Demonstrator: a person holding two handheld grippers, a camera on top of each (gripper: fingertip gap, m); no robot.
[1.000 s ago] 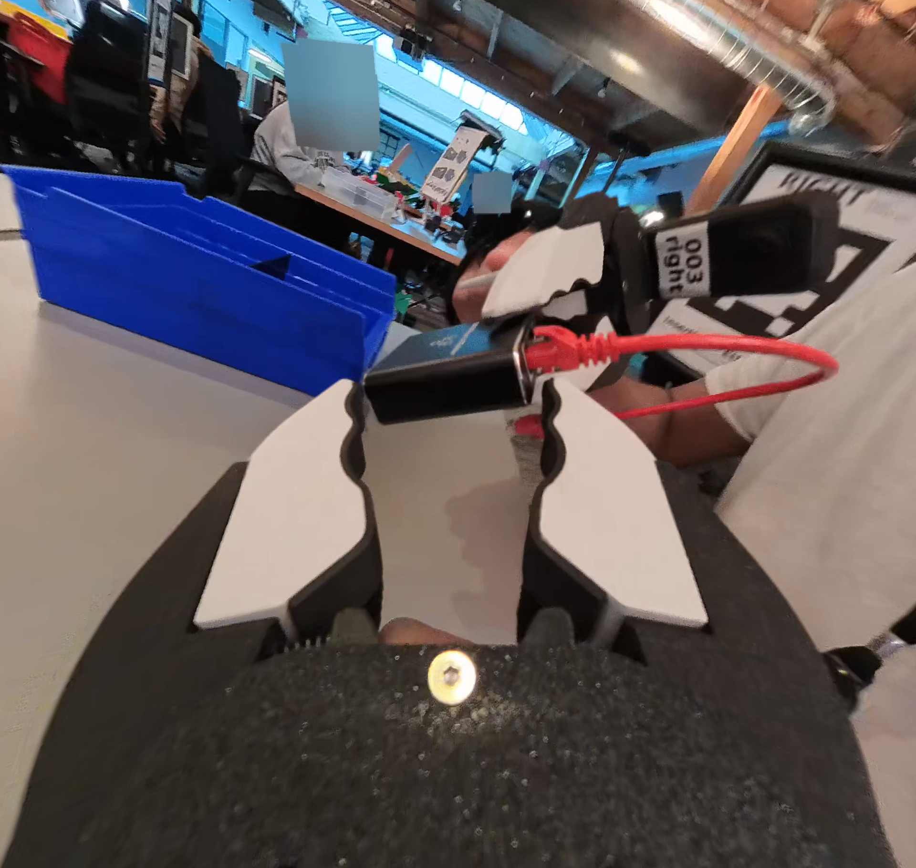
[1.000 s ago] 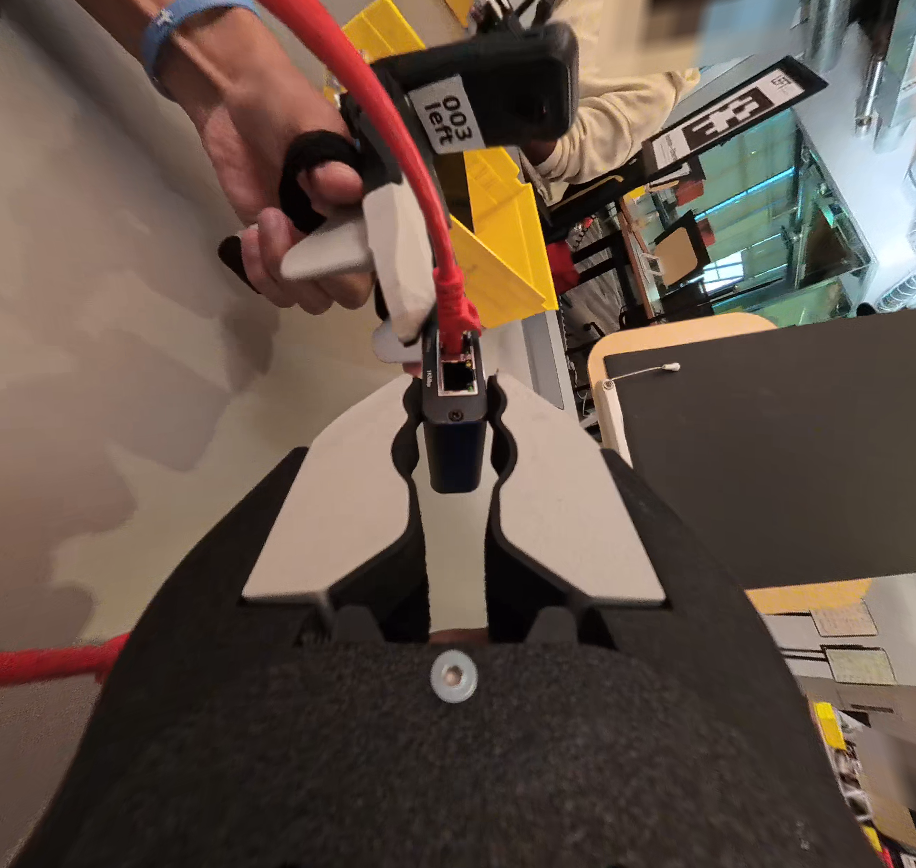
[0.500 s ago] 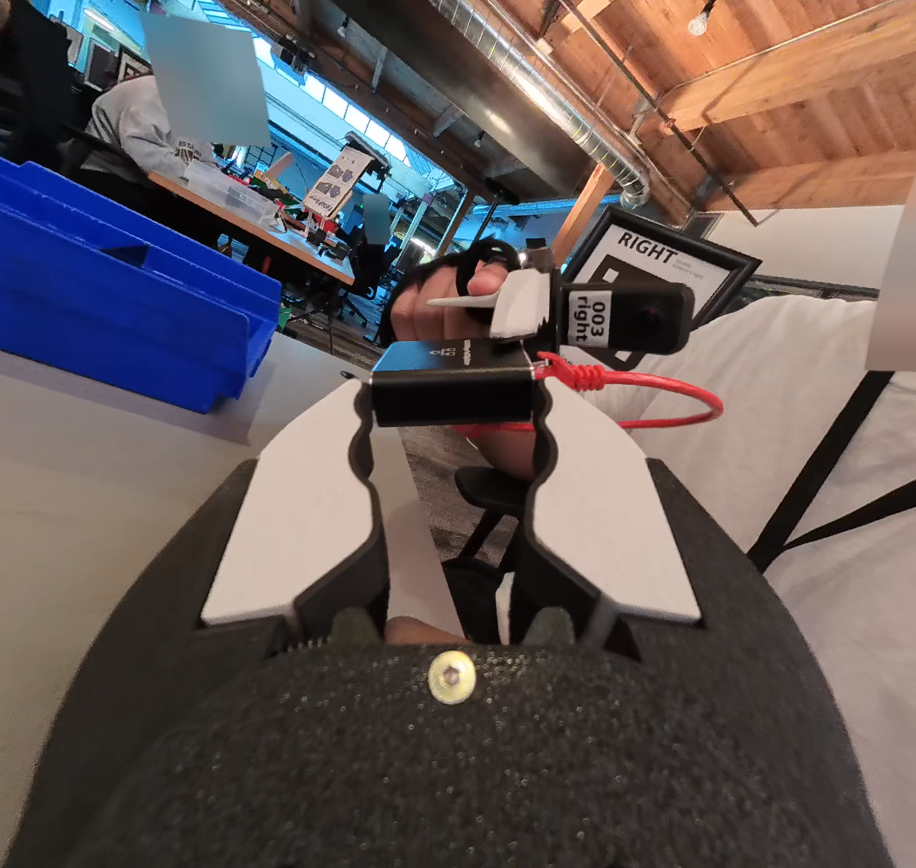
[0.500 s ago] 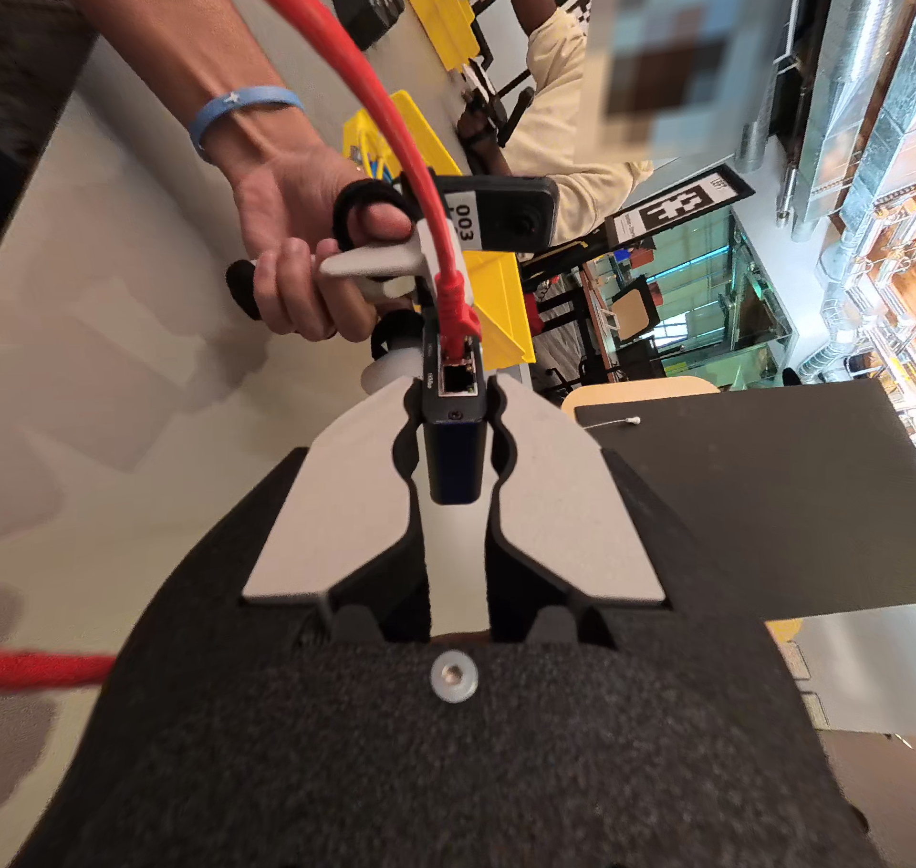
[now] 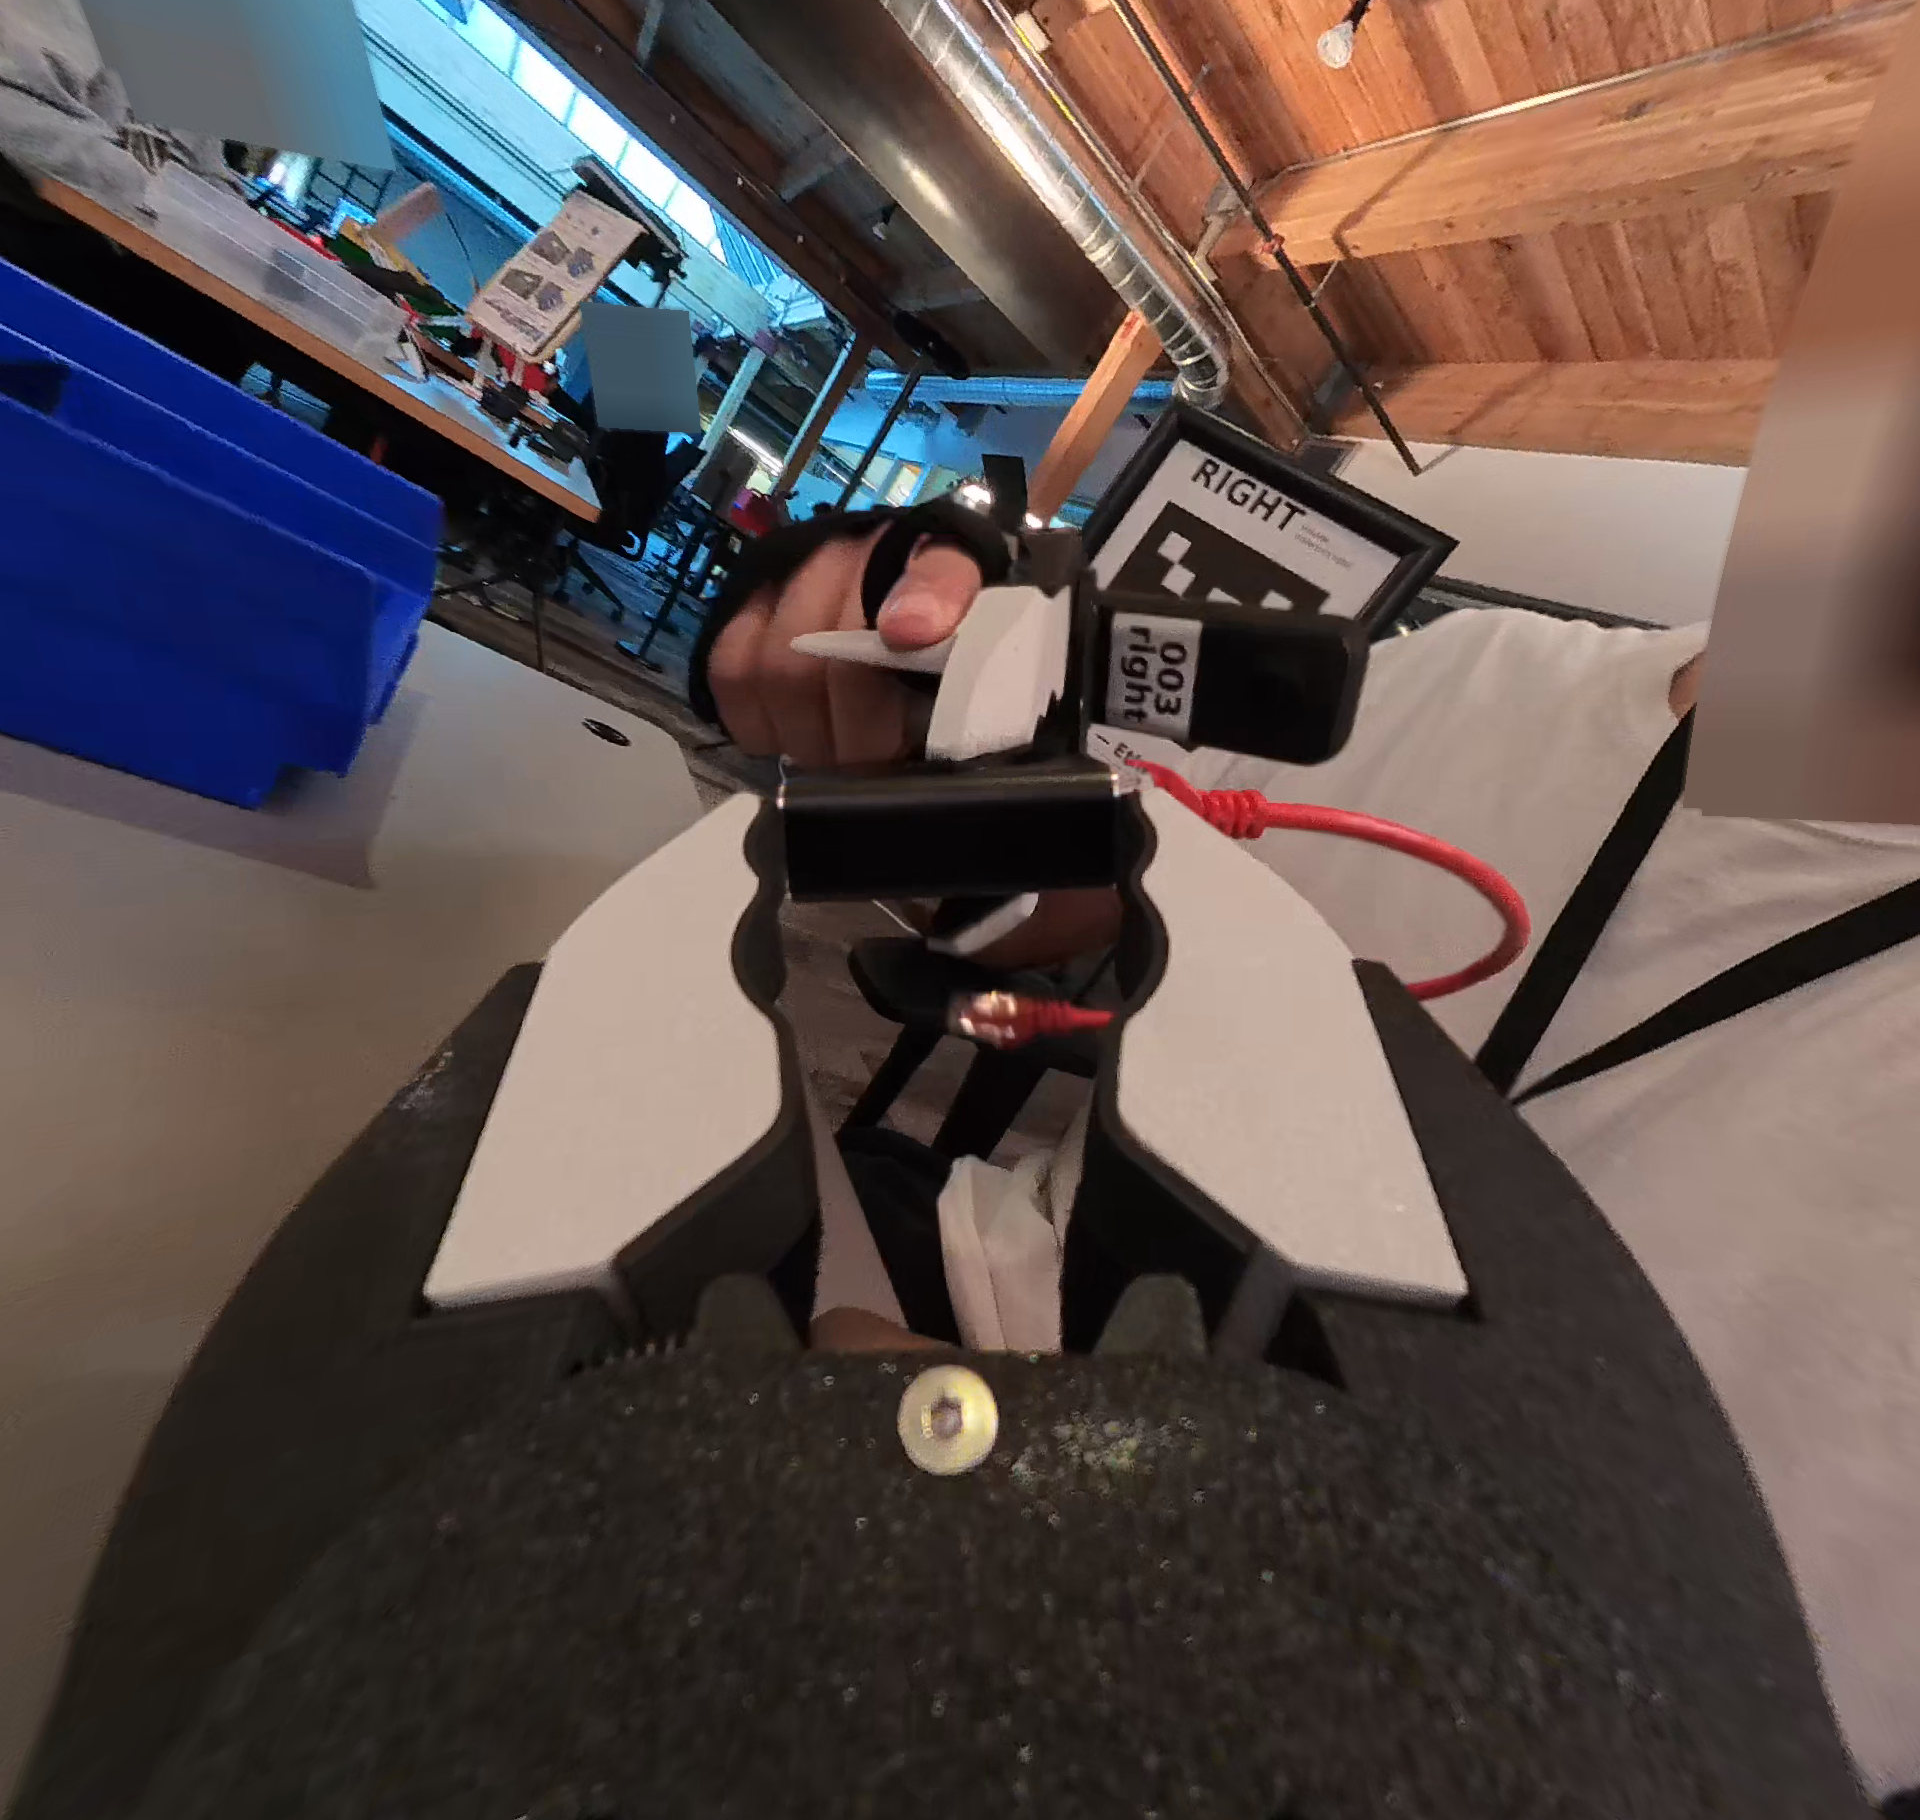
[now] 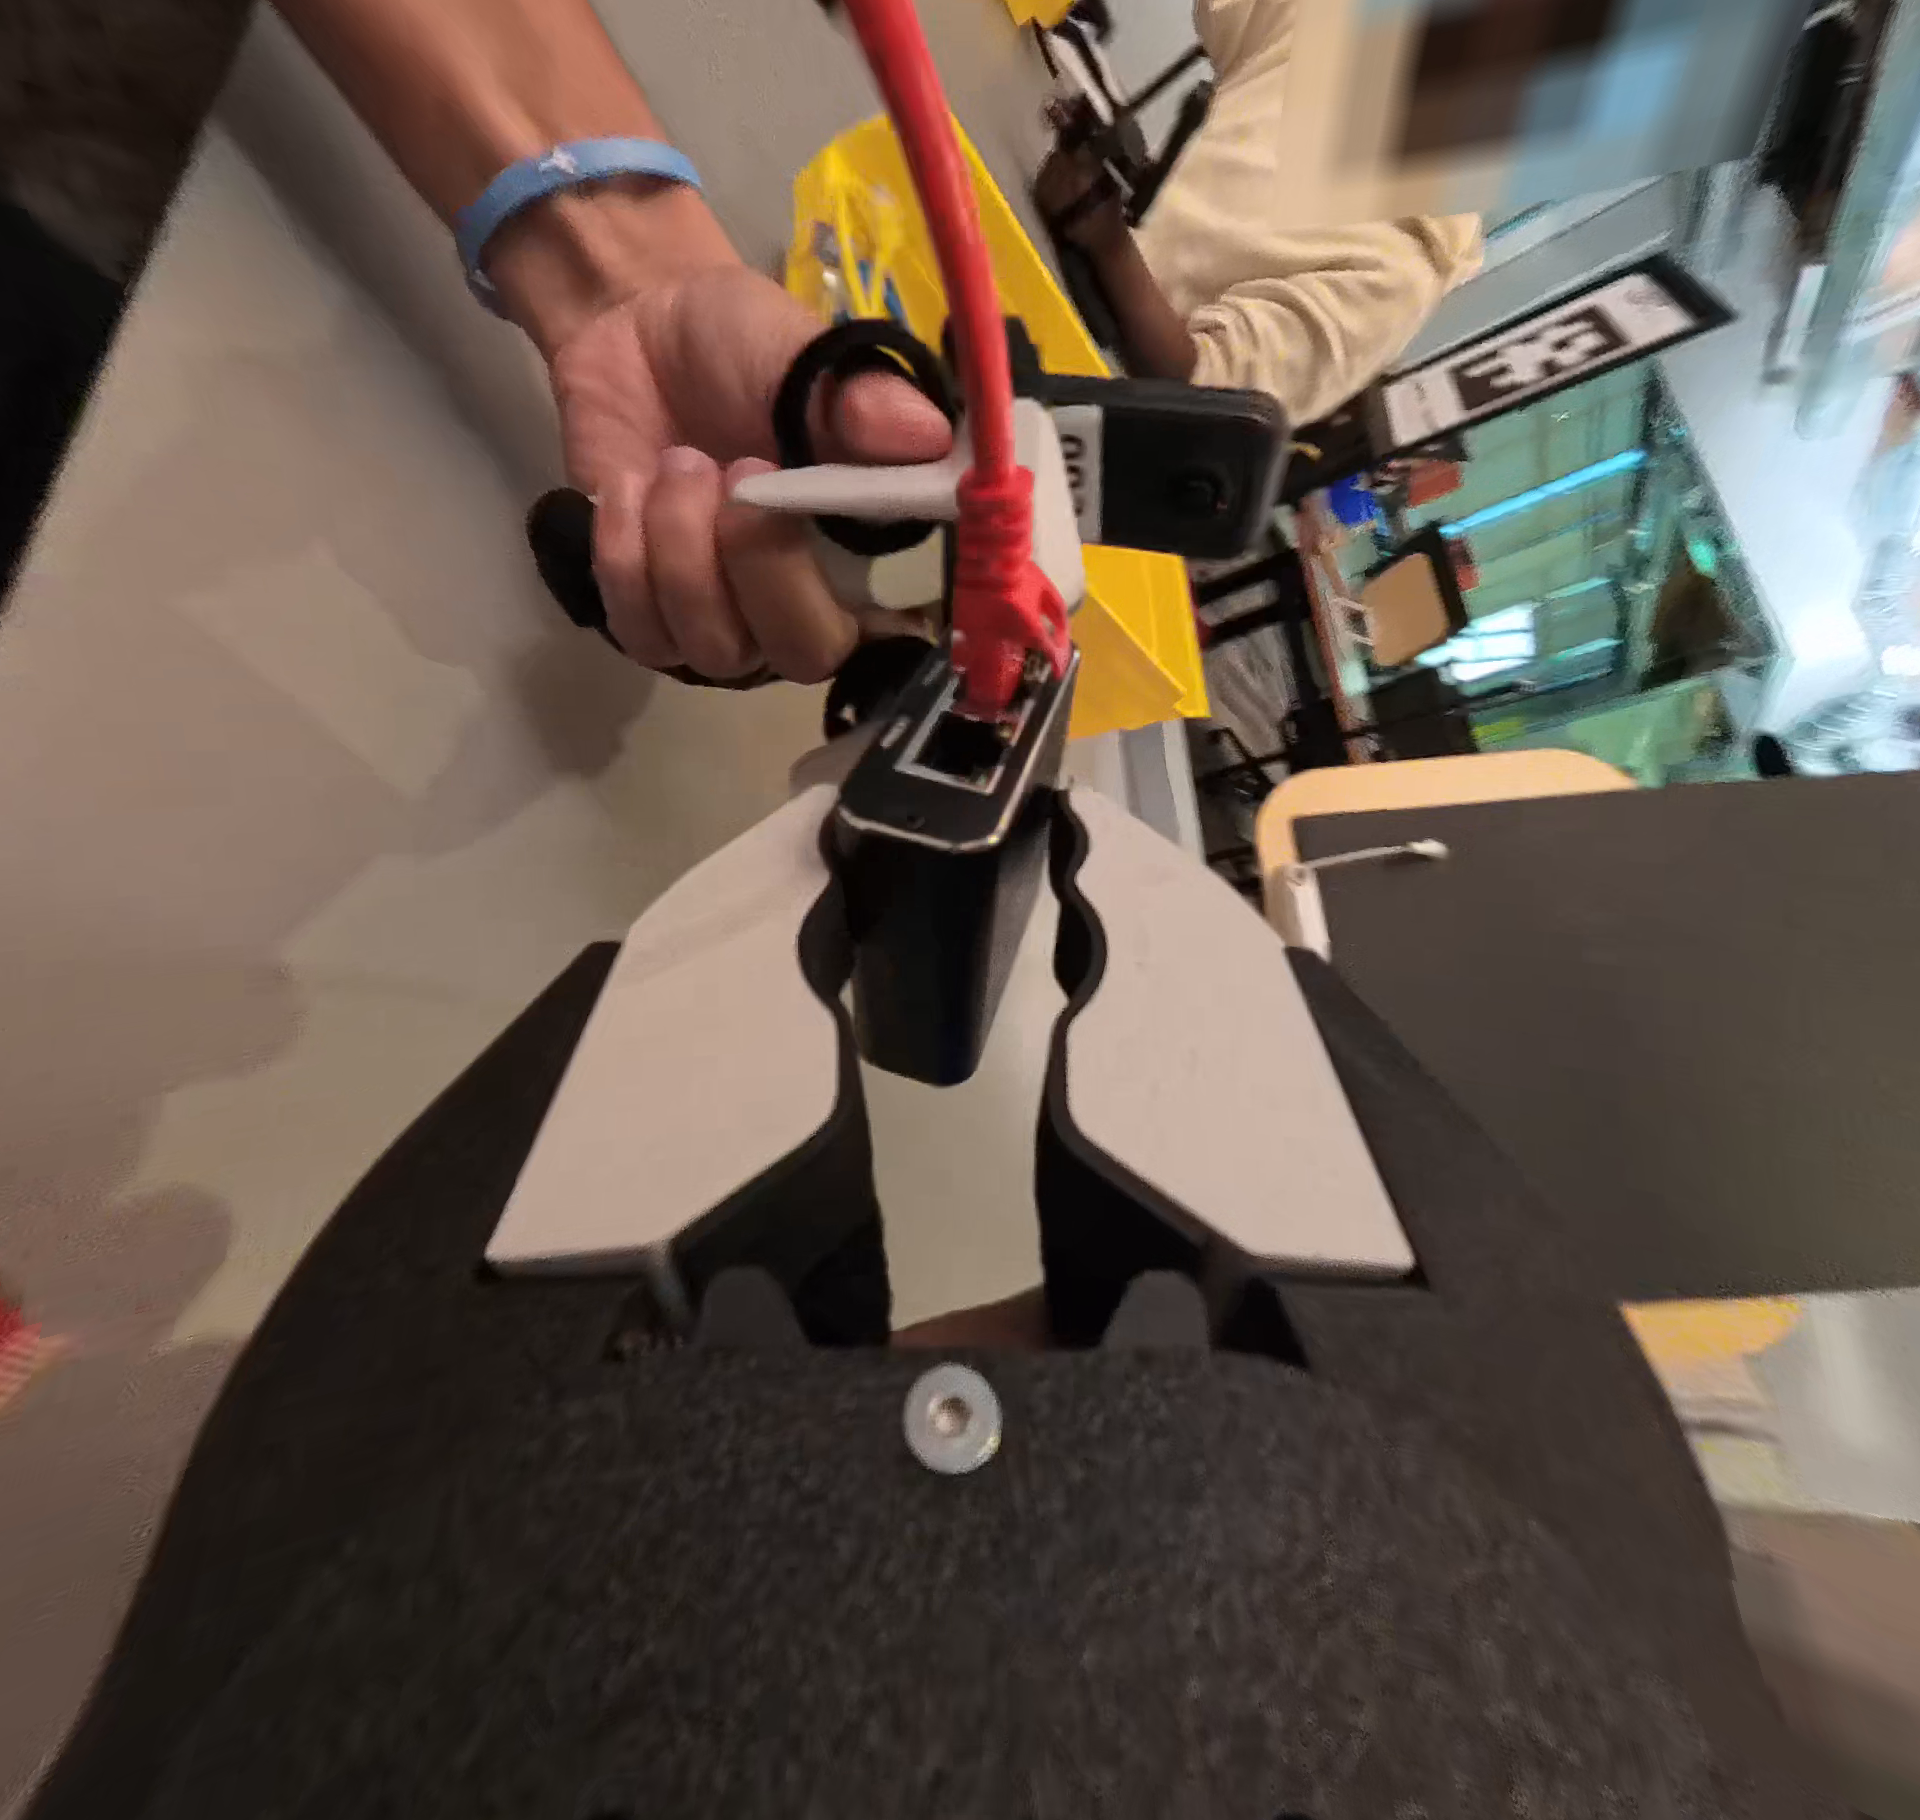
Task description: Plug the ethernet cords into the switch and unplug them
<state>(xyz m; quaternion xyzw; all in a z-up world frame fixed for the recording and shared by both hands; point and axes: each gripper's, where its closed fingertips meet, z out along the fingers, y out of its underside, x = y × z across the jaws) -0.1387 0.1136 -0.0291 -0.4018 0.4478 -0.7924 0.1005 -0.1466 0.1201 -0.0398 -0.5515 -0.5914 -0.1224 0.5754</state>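
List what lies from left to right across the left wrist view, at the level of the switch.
blue bin → person's hand → black switch → red ethernet cord → black strap

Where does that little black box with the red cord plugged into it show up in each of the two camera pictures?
Left wrist view: the black switch sits centre, lying crosswise between the fingers' tips.
Right wrist view: the switch sits centre, standing lengthwise between the fingers, ports facing up.
Shared landmark: the red ethernet cord, plugged into the switch in both.
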